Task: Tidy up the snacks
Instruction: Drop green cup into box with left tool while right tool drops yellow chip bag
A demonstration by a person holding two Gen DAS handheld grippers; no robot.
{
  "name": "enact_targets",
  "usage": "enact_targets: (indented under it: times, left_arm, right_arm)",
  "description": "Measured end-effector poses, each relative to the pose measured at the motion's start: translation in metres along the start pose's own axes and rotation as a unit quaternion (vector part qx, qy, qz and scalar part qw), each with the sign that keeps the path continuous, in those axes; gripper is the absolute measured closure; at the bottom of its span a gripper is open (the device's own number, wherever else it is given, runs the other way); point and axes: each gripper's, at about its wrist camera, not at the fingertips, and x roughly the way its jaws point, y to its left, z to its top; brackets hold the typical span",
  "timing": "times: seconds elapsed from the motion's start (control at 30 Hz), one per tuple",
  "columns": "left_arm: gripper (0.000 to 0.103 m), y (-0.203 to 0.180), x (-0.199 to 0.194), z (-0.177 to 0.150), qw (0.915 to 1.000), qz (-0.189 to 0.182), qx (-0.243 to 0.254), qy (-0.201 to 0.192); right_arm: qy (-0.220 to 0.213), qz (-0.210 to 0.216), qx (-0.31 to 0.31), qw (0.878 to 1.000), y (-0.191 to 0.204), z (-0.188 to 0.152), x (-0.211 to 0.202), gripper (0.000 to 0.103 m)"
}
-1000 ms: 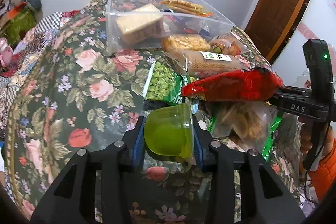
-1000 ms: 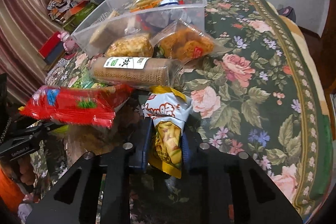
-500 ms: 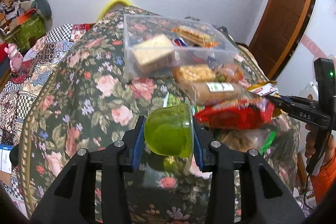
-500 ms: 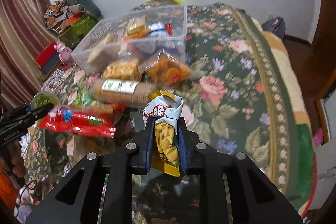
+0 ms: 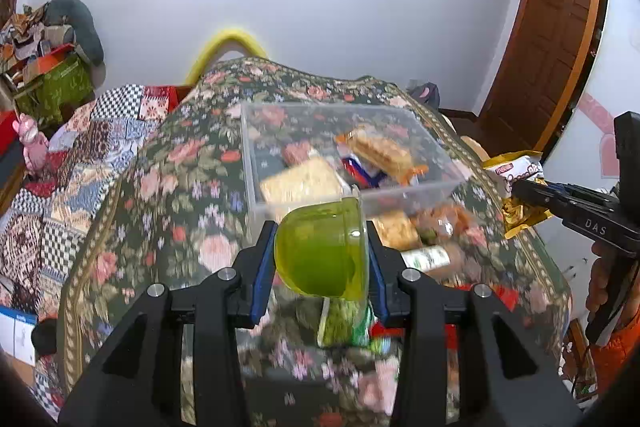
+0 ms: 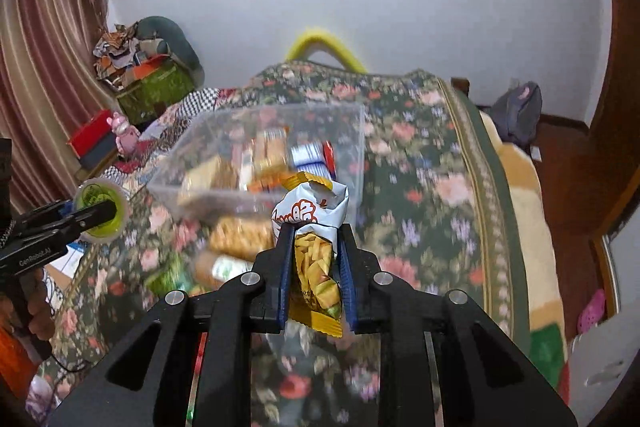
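Note:
My left gripper [image 5: 321, 233] is shut on a green jelly cup [image 5: 320, 253], held in the air just short of the clear plastic bin [image 5: 256, 163]. The bin stands on the floral cloth and holds several snack packs. My right gripper [image 6: 314, 233] is shut on a white and yellow snack bag [image 6: 314, 223], also lifted, in front of the bin [image 6: 356, 131]. Each gripper shows in the other's view: the right one with its bag [image 5: 516, 175] at the right edge, the left one with the cup [image 6: 98, 207] at the left edge.
Loose snacks lie on the floral cloth [image 5: 168, 187] between me and the bin: a biscuit roll [image 5: 428, 257], a green pack [image 5: 340, 323], a red bag [image 5: 492, 297], yellow crackers [image 6: 240, 237]. A person's hand [image 5: 604, 283] holds the right gripper. A wooden door [image 5: 552, 47] stands at the right.
Both grippers have risen from the snack pile with the cup and the bag held, and now look down into the bin from higher up. The loose snacks sit lower in each view.

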Motion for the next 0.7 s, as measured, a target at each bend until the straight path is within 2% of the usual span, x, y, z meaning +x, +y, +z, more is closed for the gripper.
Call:
enact_targets:
  times: [0.3, 0.7]
  left_arm:
    - [0.063, 0.003, 0.029, 0.036, 0.9998, 0.015, 0.013, -0.007]
    - [0.063, 0.012, 0.097, 0.062, 0.9992, 0.031, 0.016, 0.019]
  right_arm:
    - [-0.004, -0.011, -0.013, 1.0, 0.003, 0.034, 0.031, 0.084]
    - [0.018, -0.013, -0.019, 1.0, -0.002, 0.052, 0.08, 0.084]
